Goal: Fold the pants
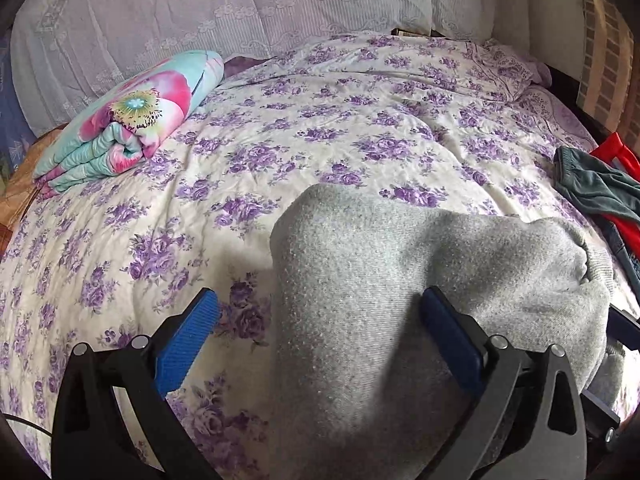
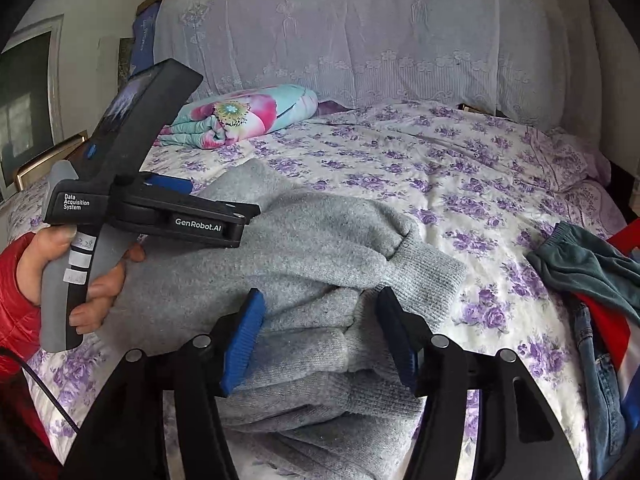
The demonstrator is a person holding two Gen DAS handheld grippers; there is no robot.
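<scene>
The grey pants (image 2: 304,264) lie bunched in a thick, folded heap on the near part of the bed (image 2: 460,184), on its white sheet printed with purple flowers; a ribbed cuff (image 2: 428,268) sticks out of the heap toward the right, and more ribbed layers are stacked at the near edge; in the left wrist view the same grey pants (image 1: 360,280) rise as a soft mound with a rounded peak. The right hand-held gripper (image 2: 320,340) stands over the near layers with its blue pads spread apart, the cloth lying between them and neither pad pressing on it, so it is released. The left hand-held gripper (image 1: 320,324) is likewise released, its jaws wide; the left blue pad is over bare sheet, clear of the cloth; the right one is at the side of the grey mound, and whether it touches I cannot tell. From the right wrist view the left hand-held gripper (image 2: 168,204) sits at the far left edge of the heap, its grey handle held by a hand (image 2: 60,264) coming out of a red sleeve (image 2: 12,304). Further back on the left lies a folded floral quilt (image 2: 240,116); a lace cover (image 2: 360,40) drapes the headboard; at the right edge of the bed lies a pile of other clothes (image 2: 592,272), teal, red and denim.
</scene>
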